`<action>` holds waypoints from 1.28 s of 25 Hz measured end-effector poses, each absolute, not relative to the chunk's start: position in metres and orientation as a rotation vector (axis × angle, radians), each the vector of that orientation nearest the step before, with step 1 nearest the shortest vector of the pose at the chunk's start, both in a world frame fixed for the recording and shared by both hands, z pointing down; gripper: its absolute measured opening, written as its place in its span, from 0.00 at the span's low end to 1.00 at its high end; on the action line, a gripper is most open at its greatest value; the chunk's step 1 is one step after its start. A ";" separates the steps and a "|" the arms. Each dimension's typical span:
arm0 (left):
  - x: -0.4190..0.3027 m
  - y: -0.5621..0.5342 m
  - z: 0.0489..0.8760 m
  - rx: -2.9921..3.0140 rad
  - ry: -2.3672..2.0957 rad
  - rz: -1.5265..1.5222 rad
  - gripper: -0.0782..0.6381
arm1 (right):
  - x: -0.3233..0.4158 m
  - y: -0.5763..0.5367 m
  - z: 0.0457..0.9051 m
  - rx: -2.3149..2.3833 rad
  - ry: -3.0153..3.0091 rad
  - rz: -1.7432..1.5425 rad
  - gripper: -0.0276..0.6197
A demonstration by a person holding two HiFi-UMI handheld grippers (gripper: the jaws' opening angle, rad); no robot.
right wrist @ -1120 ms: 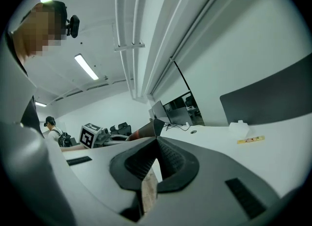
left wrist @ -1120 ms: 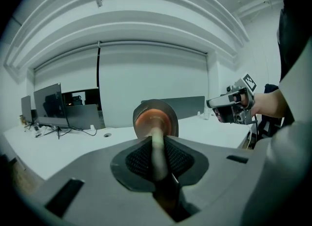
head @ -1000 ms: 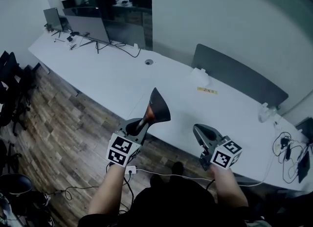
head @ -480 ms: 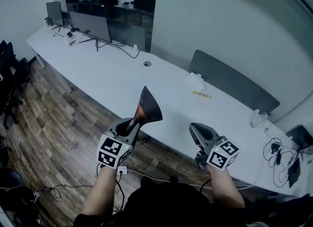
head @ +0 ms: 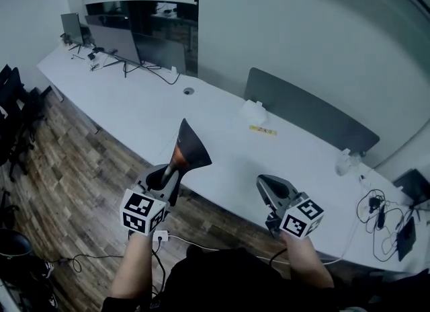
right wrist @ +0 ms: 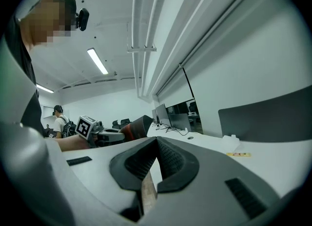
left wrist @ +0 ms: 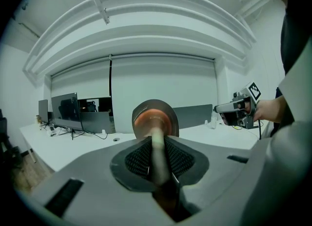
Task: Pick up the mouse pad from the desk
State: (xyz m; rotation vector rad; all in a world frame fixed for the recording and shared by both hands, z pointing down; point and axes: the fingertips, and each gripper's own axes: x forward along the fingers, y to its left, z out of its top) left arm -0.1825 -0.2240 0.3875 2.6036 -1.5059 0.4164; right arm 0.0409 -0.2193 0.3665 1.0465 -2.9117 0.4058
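The mouse pad, dark with an orange underside, hangs in the air above the desk's near edge. My left gripper is shut on its lower end, and the pad fans out upward from the jaws. In the left gripper view the pad stands edge-on between the pads of the left gripper. My right gripper hovers to the right over the desk edge, shut with nothing in it. The right gripper view shows its own tips meeting, and the pad off to the left.
The long white desk carries monitors at the far left, a small white box, a yellow strip and a grey divider panel. Cables lie at the right end. Wood floor and chairs sit left.
Both hands have drifted left in the head view, and the view has swung along the desk. The pad stays in the left gripper's hold. The right gripper stays shut.
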 end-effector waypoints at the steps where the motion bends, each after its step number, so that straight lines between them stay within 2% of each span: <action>1: -0.174 -0.223 0.387 2.595 -1.517 0.415 0.20 | 0.055 -0.218 0.367 1.050 -2.912 0.408 0.05; 9: -0.087 -0.225 0.397 2.550 -1.532 0.401 0.21 | 0.188 -0.223 0.385 1.183 -2.858 0.464 0.05; 14: -0.040 -0.225 0.397 2.569 -1.490 0.392 0.21 | 0.235 -0.225 0.390 1.236 -2.846 0.478 0.05; 21: -0.023 -0.236 0.378 2.648 -1.429 0.402 0.21 | 0.231 -0.233 0.370 1.248 -2.886 0.406 0.05; 32: -0.060 -0.254 0.344 2.732 -1.464 0.390 0.22 | 0.187 -0.247 0.316 1.339 -2.948 0.221 0.05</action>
